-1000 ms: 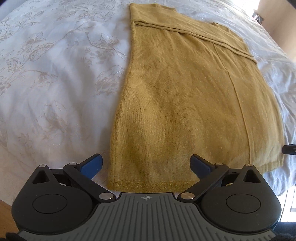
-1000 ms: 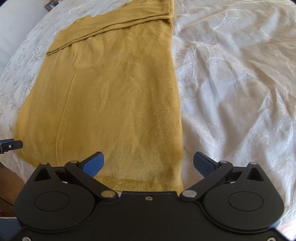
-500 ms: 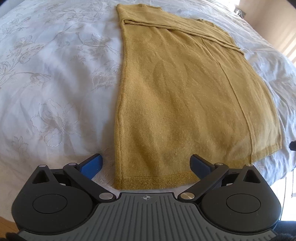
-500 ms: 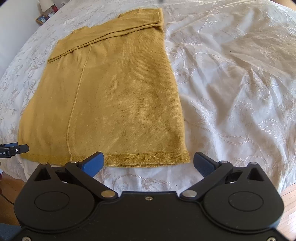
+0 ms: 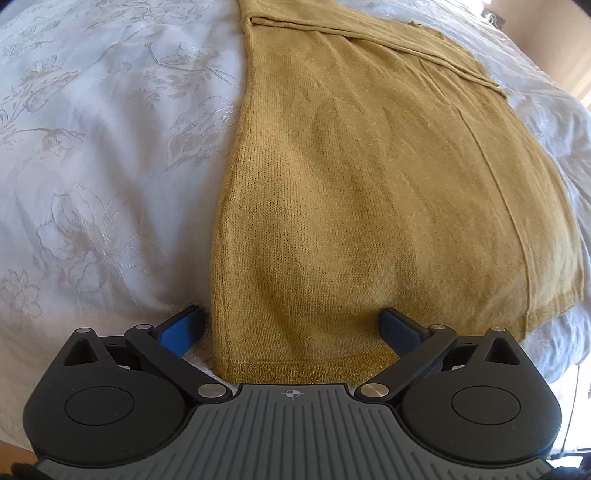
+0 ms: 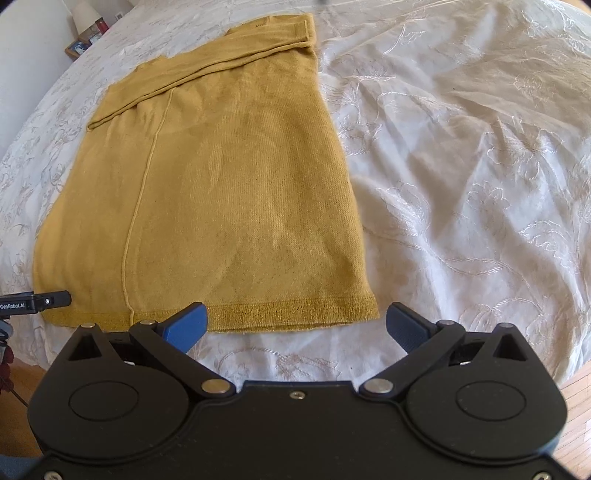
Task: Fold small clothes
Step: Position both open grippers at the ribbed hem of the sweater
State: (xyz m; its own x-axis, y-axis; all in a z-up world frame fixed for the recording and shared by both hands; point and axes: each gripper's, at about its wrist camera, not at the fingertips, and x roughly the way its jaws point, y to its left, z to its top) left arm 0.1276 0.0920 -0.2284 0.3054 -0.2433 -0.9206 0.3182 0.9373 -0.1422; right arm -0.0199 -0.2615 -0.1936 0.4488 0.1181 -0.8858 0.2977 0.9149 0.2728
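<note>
A mustard-yellow knit top [image 5: 369, 184] lies flat on the white bed, sides and sleeves folded in, hem toward me; it also shows in the right wrist view [image 6: 221, 192]. My left gripper [image 5: 291, 328] is open, low over the hem's left corner, blue fingers [image 5: 183, 328] either side of the cloth. My right gripper [image 6: 295, 325] is open and empty, just short of the hem's right corner, above bare bedspread. The left gripper's tip [image 6: 48, 301] shows at the left edge of the right wrist view.
A white embroidered bedspread [image 6: 461, 166] covers the bed. A nightstand with a lamp and small items [image 6: 85, 29] stands at the far left. Wooden floor [image 6: 576, 406] shows past the bed's near edge.
My left gripper has come forward and lower, its fingers now astride the hem's left corner. My right gripper has pulled back, so the whole hem shows ahead of it.
</note>
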